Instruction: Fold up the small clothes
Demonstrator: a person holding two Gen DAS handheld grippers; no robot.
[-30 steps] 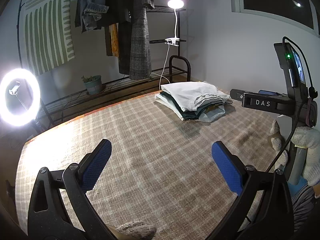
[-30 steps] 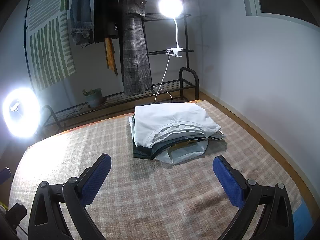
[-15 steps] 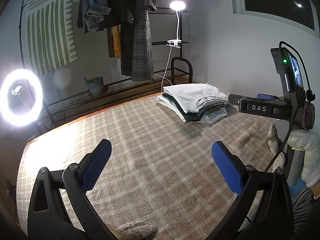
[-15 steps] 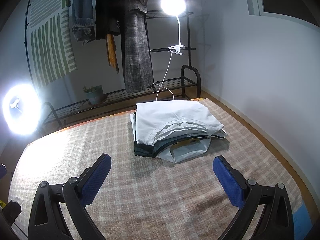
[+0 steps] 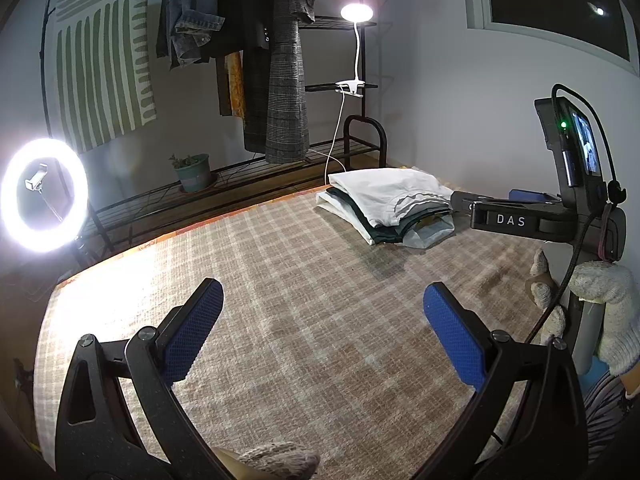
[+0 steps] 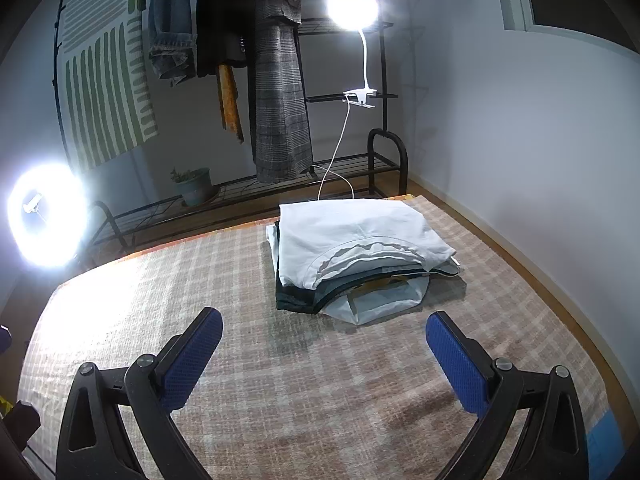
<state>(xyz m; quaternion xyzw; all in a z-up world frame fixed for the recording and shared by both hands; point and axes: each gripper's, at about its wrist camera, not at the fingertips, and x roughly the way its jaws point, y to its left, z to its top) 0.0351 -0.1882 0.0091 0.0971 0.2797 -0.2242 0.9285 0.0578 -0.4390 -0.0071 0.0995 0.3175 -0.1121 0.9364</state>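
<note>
A desk (image 6: 280,400) covered with a beige and brown checked cloth (image 5: 300,320) is carrying a single stack of folded clothes (image 6: 356,256), which is sitting toward the far right part of the surface. A white garment (image 6: 352,236) is lying on top, with dark pieces beneath it and a pale piece at the bottom.
</note>
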